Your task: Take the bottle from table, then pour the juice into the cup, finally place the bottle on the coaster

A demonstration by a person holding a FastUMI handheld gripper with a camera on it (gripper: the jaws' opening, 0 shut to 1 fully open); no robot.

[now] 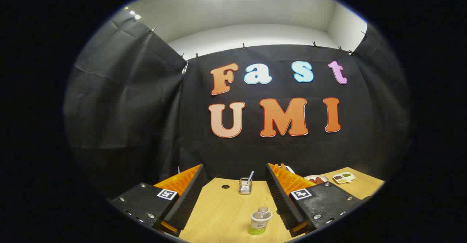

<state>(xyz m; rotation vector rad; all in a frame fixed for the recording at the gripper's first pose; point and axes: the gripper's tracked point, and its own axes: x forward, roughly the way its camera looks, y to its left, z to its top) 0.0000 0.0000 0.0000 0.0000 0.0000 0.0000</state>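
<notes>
The tongs are spread wide above the worktop, with the bottle between their fingers.

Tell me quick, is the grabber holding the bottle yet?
Gripper: open, holding nothing. The bottle stands on the table between its fingers, nearer one of them, with neither finger pressing on it.

Bare table lies between the spread fingers, blocked only by the bottle and, beyond, a wire holder.
</notes>
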